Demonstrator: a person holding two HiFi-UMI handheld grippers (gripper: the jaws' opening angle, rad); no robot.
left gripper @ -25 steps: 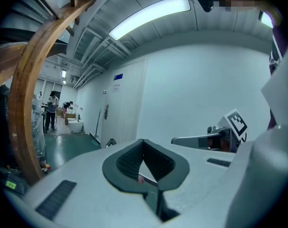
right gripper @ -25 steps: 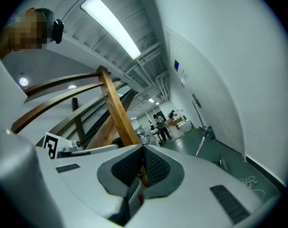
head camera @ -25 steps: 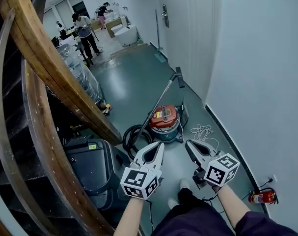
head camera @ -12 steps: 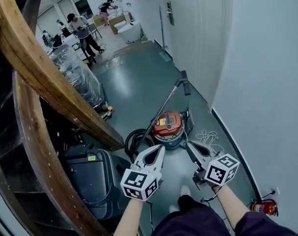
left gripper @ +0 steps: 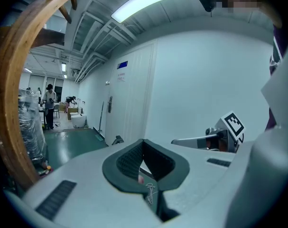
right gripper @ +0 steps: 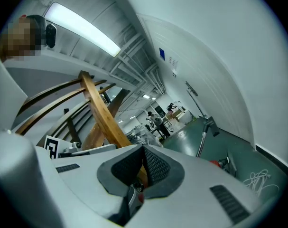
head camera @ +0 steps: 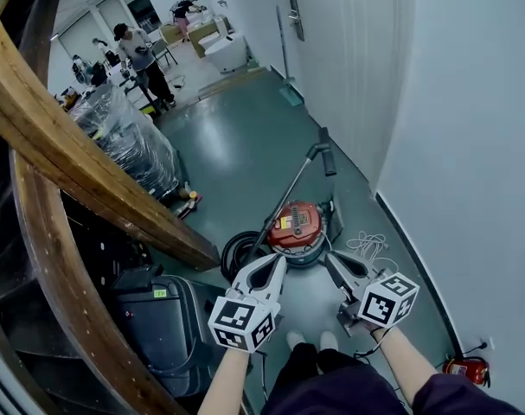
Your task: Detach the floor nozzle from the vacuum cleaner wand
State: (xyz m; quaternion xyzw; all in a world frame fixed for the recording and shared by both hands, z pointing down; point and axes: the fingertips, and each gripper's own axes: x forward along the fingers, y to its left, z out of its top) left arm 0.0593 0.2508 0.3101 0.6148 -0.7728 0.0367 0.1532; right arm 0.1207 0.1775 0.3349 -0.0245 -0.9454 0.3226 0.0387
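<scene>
Looking steeply down at a green floor in a corridor. The task has not started. A red vacuum cleaner (head camera: 295, 224) sits on the floor just ahead of your feet, with its black hose (head camera: 239, 251) coiled beside it on the left. The wand (head camera: 288, 195) runs from the hose away from you toward the white wall. The dark floor nozzle (head camera: 328, 156) is still fixed to the wand's far end, near the wall and well apart from both grippers.

Your left gripper (head camera: 276, 263) is held in front of you, short of the canister. Its fingers (left gripper: 127, 161) are pressed together with nothing between them. Your right gripper (head camera: 332, 258) is beside it, also short of the canister. Its fingers (right gripper: 158, 167) are likewise pressed together on nothing.

By this view everything is left to do. You need to reach the far end of the wand, take hold of wand and nozzle, and pull the two apart. A wooden stair rail (head camera: 80, 158) crosses the left of the view.
</scene>
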